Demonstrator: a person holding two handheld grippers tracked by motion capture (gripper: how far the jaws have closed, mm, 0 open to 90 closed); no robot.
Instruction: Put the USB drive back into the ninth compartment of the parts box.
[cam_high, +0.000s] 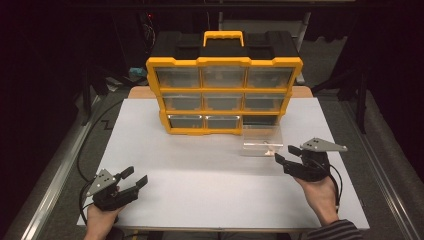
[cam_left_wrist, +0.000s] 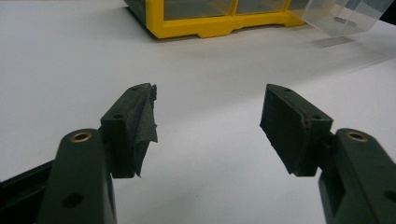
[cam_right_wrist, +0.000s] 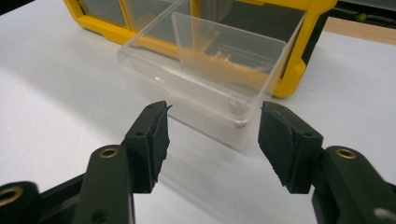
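Observation:
A yellow and black organizer (cam_high: 223, 90) with clear drawers stands at the back of the white table (cam_high: 200, 190). Its bottom right slot is empty. A clear plastic drawer (cam_high: 261, 141) (cam_right_wrist: 210, 79) sits on the table in front of that slot, with small brass-coloured parts inside. My right gripper (cam_high: 283, 155) (cam_right_wrist: 212, 140) is open, just short of the drawer's near corner and apart from it. My left gripper (cam_high: 135, 176) (cam_left_wrist: 208, 126) is open over bare table at the front left, holding nothing. The organizer's base (cam_left_wrist: 215, 23) and the drawer (cam_left_wrist: 345, 16) lie far ahead of it.
A black cable (cam_high: 92, 135) trails off the table's left edge. Metal rails (cam_high: 50, 190) run along both sides. A wooden surface (cam_high: 300, 91) lies behind the organizer. Open white surface spans the middle and front.

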